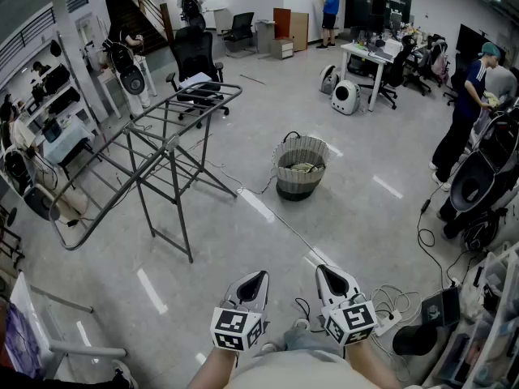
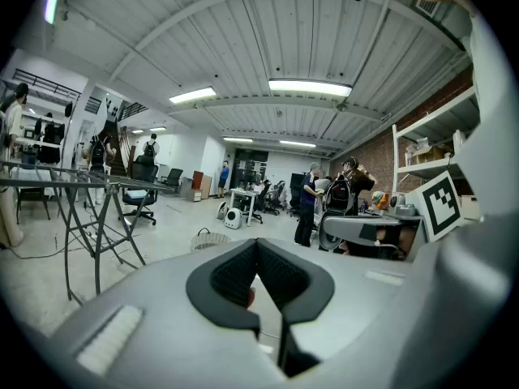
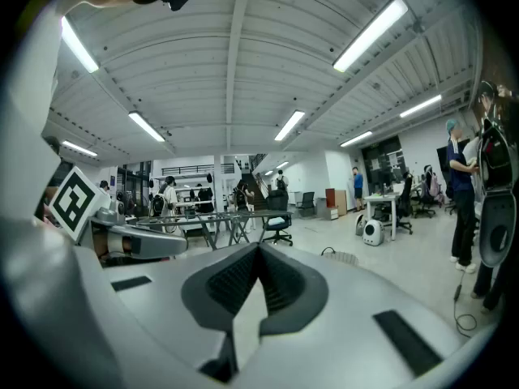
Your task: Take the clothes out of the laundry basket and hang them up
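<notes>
- Rack [image 1: 174, 128], left half of frame: unfolded, bars bare, well apart from the basket.
- Left gripper [image 1: 253, 282], bottom centre: fully closed, pads meeting, nothing held. Aimed slightly downward over open floor.
- Basket [image 1: 301, 164], centre of frame: upright on the floor, well ahead of both grippers. Clothes [image 1: 302, 168] lying inside, below the rim. Judged as nothing removed yet, with the approach to the basket as the step in hand.
- Cable [image 1: 280, 217], running across the floor from the basket toward lower right: judged a trip hazard. Advised to approach on its left side, or to step over it deliberately.
- Right gripper [image 1: 331, 278], bottom centre, just beside the left: likewise closed tight and empty.
- Advised for the pick:
  - Open the jaws before reaching the rim.
  - Descend from above, not across the wall, to avoid tipping the basket.
  - Pinch one garment at a raised fold.
  - Lift it clear of the rim before turning left to the rack.
- Person [image 1: 466, 112], far right: well apart from the route, no obstruction judged.
</notes>
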{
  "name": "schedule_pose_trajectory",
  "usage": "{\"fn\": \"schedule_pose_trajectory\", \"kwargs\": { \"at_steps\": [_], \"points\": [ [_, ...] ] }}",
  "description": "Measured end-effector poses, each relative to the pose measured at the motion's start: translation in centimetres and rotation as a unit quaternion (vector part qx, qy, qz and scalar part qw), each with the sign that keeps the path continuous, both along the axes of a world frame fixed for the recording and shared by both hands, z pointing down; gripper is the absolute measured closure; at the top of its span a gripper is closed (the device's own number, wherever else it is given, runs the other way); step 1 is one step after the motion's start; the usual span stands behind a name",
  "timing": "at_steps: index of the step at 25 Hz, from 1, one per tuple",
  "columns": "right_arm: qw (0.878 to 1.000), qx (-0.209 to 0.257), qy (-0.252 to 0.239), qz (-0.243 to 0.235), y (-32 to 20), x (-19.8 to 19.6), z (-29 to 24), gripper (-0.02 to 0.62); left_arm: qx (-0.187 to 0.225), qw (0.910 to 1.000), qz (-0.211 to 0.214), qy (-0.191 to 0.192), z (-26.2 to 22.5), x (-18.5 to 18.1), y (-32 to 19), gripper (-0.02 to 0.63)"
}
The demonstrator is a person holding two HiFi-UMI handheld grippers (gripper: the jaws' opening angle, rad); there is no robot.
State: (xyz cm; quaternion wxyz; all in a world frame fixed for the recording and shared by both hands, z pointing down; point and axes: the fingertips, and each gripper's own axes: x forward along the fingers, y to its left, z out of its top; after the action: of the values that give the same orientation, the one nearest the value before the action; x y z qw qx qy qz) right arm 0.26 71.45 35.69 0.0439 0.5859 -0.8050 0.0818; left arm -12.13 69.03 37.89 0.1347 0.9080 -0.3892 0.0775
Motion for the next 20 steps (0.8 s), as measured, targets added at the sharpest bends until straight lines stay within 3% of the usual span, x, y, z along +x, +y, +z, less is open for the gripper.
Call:
{"fn": "schedule_pose_trajectory", "kwargs": {
  "at_steps": [4,20],
  "points": [
    [1.0,0.0,0.004,0.002,2.0,-3.2,0.5,0.595,-0.002,1.0,-0.004,0.001,0.8,-3.1,1.5,0.595],
    [1.0,0.012,0.002,0.008,5.0,-7.5,-0.2,0.595,-0.001,0.9997,-0.007,0.025,0.2,-8.6,3.7,0.595]
  ]
}}
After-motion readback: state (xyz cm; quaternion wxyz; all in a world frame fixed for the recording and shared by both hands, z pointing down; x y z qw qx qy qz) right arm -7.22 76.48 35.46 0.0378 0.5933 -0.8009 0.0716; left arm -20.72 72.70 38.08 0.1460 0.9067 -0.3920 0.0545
